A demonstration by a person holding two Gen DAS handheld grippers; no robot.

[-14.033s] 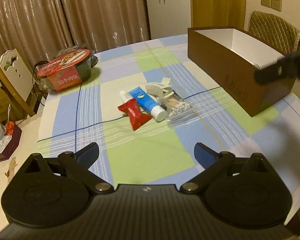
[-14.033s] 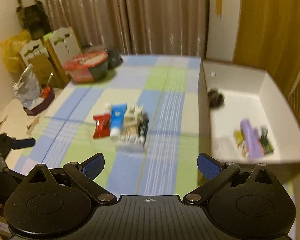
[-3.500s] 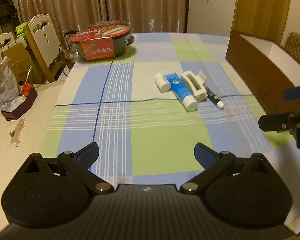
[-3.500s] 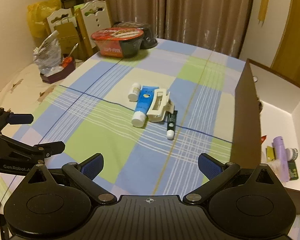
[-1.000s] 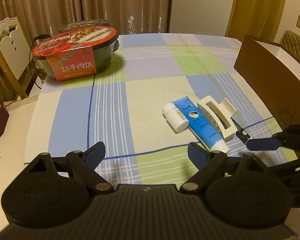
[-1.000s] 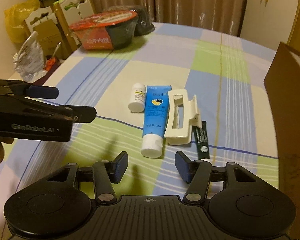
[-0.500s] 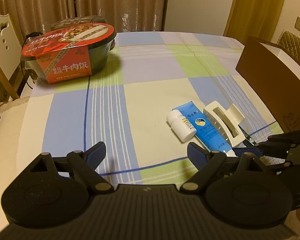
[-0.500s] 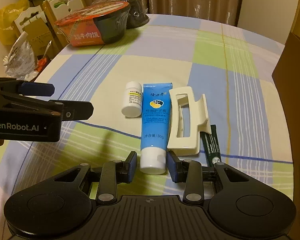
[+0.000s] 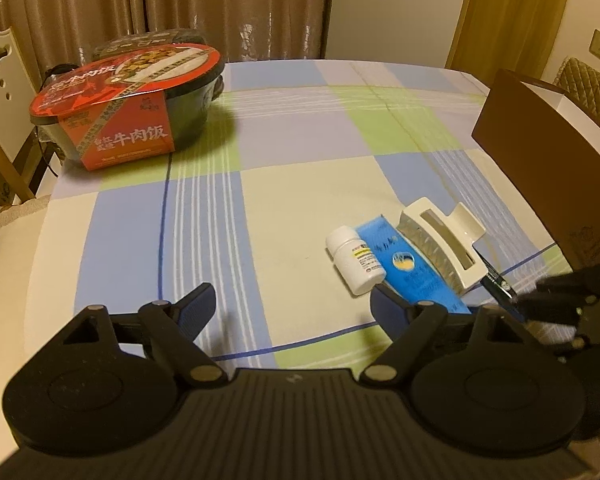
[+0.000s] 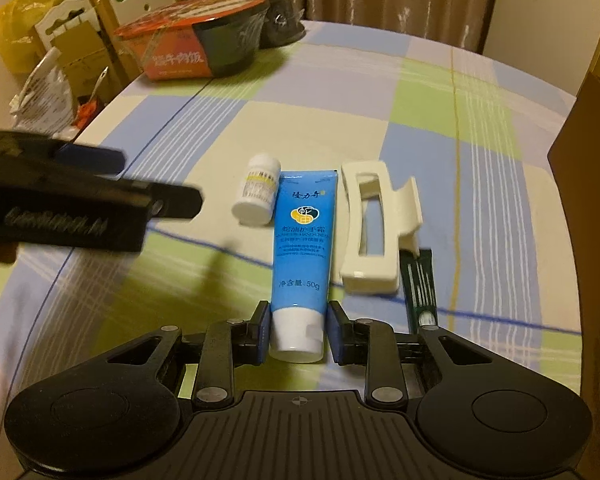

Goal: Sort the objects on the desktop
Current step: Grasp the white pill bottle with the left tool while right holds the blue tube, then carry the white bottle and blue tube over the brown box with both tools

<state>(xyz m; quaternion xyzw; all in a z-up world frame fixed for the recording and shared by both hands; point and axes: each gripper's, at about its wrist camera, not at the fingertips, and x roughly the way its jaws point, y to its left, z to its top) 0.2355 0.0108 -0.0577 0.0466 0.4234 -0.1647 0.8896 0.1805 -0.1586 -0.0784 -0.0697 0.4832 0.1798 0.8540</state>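
A table is covered with a checked cloth [image 9: 292, 208] in blue, green and cream squares. Brown curtains [image 9: 204, 4] hang behind it. A big food bowl with a red label [image 9: 128, 100] sits at the far left corner of the table. A brown box [image 9: 548, 160] stands on the right side.

In the middle of the cloth, four small things lie side by side: a little white bottle [image 10: 257, 194], a blue tube [image 10: 303, 236], a white hair clip [image 10: 374, 232] and a thin dark green pen-like thing [image 10: 421, 284]. The bottle touches the tube, and the clip lies partly over the green thing.

The right gripper [image 10: 299, 334] is low over the cloth. Its two fingers are close together, one on each side of the tube's white cap, right up against it.

The left gripper [image 9: 290, 304] has its fingers wide apart. It holds nothing and hangs over bare cloth just left of the bottle
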